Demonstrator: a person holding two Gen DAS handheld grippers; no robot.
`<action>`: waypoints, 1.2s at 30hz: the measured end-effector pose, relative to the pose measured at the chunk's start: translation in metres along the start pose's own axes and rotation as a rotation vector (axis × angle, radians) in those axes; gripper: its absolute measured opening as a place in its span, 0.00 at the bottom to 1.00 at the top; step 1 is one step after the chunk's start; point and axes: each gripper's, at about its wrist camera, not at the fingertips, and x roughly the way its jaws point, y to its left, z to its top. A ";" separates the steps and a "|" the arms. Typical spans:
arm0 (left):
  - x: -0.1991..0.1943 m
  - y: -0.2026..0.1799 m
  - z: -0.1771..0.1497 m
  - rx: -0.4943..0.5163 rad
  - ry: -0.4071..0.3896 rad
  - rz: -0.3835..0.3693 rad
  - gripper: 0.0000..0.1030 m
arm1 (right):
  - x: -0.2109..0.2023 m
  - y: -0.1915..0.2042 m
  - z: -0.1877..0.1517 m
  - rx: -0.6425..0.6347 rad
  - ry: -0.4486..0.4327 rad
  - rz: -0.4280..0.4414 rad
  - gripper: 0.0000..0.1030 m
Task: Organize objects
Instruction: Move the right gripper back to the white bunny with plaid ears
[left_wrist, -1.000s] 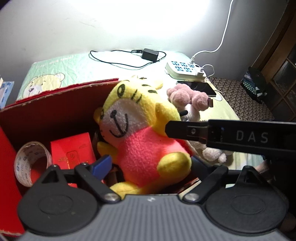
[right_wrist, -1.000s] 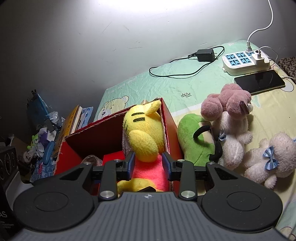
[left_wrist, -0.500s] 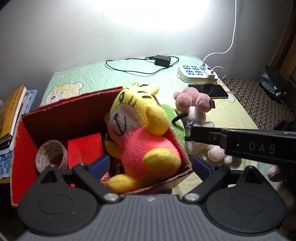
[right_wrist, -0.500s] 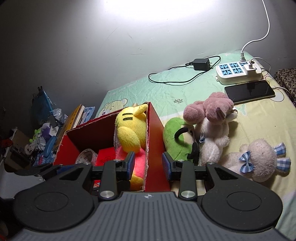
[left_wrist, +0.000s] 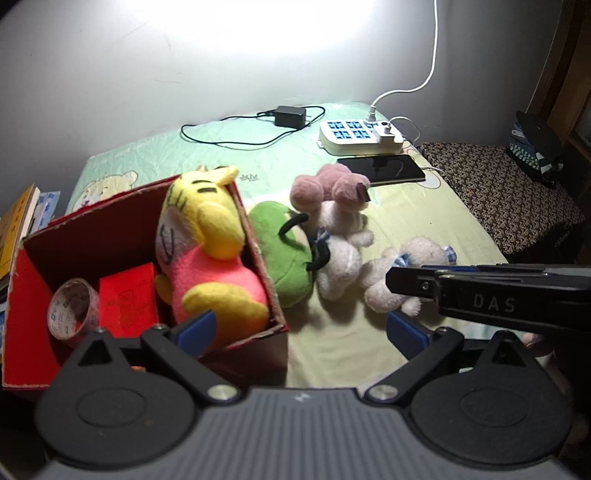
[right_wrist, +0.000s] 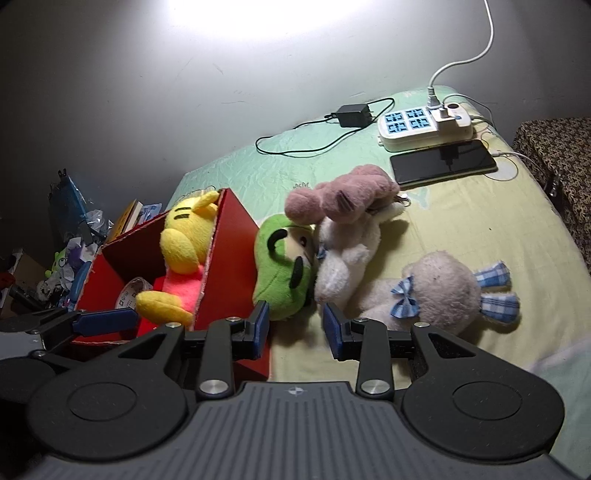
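A yellow tiger plush (left_wrist: 214, 273) in a pink shirt sits inside the red cardboard box (left_wrist: 29, 295), beside a tape roll (left_wrist: 72, 308) and a red packet (left_wrist: 127, 299). On the bedsheet right of the box lie a green frog plush (right_wrist: 284, 266), a pink-and-white bunny (right_wrist: 347, 236) and a white bear with a blue bow (right_wrist: 436, 291). My left gripper (left_wrist: 299, 328) hangs over the box's near right corner, its jaws opening with nothing between them. My right gripper (right_wrist: 297, 330) is open just short of the frog, and empty.
A white power strip (left_wrist: 358, 134), a charging phone (left_wrist: 380, 168) and a black adapter (left_wrist: 290, 116) with its cable lie at the far end of the bed. Books (left_wrist: 14, 229) and clutter (right_wrist: 70, 258) stand left of the box. A patterned seat (left_wrist: 498, 192) is at the right.
Both grippers have drawn back from the box and shifted right toward the plush toys on the sheet. The tiger stays in the box. The left jaws stand wider.
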 end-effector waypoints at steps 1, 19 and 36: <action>0.001 -0.006 -0.001 0.007 0.003 -0.005 0.96 | -0.002 -0.007 -0.002 0.007 0.004 -0.006 0.35; 0.060 -0.078 -0.014 0.057 0.079 -0.188 0.95 | -0.011 -0.103 -0.018 0.163 0.063 -0.060 0.39; 0.108 -0.072 -0.024 0.094 0.125 -0.159 0.94 | 0.065 -0.124 -0.024 0.321 0.197 0.070 0.42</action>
